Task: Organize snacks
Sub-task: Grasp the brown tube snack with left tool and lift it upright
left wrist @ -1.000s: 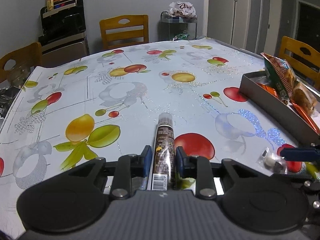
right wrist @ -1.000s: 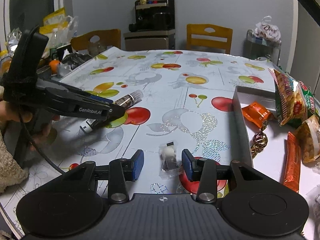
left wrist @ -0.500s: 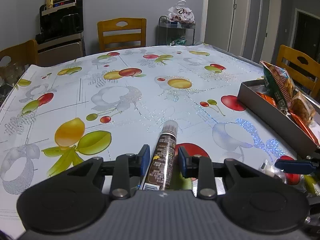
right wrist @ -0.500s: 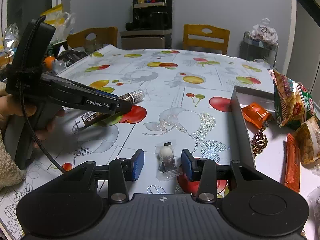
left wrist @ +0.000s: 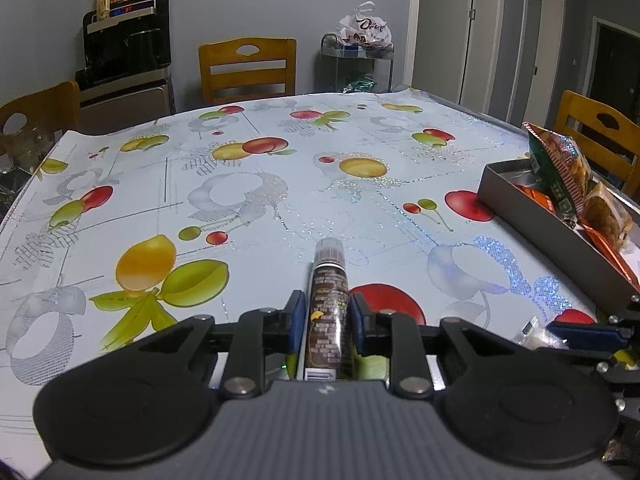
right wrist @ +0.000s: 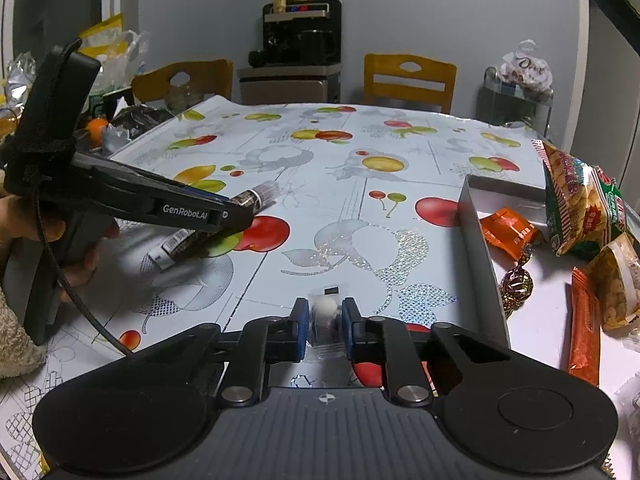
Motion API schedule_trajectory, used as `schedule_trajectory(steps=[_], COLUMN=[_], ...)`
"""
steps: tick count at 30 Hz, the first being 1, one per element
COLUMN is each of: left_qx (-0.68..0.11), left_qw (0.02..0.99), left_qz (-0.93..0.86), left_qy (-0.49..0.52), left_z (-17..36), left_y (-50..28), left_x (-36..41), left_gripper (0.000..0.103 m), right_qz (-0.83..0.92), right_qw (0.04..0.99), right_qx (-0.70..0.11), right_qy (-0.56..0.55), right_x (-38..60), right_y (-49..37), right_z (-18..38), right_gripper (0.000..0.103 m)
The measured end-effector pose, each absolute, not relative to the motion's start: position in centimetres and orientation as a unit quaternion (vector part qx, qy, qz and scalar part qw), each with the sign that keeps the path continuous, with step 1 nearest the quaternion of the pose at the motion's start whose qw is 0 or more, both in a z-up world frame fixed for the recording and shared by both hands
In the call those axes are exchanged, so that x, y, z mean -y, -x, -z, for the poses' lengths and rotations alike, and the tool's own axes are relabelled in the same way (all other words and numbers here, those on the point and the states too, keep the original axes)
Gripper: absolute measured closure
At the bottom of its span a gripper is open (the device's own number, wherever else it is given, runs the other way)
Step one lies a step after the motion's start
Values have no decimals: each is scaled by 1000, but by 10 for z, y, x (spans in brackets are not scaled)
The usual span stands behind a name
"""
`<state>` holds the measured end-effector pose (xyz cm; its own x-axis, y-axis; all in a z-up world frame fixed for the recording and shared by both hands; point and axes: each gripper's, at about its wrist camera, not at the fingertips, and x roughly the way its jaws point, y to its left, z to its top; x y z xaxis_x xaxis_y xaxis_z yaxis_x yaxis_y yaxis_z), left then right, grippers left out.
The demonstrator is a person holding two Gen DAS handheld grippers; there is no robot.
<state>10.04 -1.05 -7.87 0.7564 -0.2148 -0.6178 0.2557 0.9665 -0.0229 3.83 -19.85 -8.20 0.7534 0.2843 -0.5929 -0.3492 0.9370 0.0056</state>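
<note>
Now the right gripper [right wrist: 324, 322] is clamped on the clear-wrapped candy [right wrist: 325, 312], newly closed; left gripper [left wrist: 323, 316] grips the brown tube [left wrist: 328, 304]. Both pickups judged ready for the tray [right wrist: 478, 240], rightward.

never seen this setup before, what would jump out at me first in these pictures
The loud fruit-print plastic tablecloth fills both views. In the foreground each pair of tongs is shut on a snack: the left tongs on a long brown snack tube, the right tongs on a small clear-wrapped white candy. At the right edge, a grey cardboard tray holds orange and green snack packets.
</note>
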Motion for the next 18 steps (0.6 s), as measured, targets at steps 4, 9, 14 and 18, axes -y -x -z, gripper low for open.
schedule_trajectory(steps=[4,9,14,18], left_qx=[-313,-297,-282,-273], left_qw=[942,946,951,953], left_qz=[121,122,126,129], left_qy=[-30,-34,-26,-20], left_z=[76,70,62,55], left_y=[-96,-87,-78,-71], left_x=[9,9,6,1], left_gripper=[83,83,84,84], right_qz=[-170,-173,-175,-176], right_qw=[940,945,948,949], right_qx=[-291,-272,-261,-254], right_qy=[53,51,54,56], right_x=[199,200,200,199], right_y=[-35,-32,-30,-28], right_z=[79,73,68,65], right_gripper=[86,87,87,87])
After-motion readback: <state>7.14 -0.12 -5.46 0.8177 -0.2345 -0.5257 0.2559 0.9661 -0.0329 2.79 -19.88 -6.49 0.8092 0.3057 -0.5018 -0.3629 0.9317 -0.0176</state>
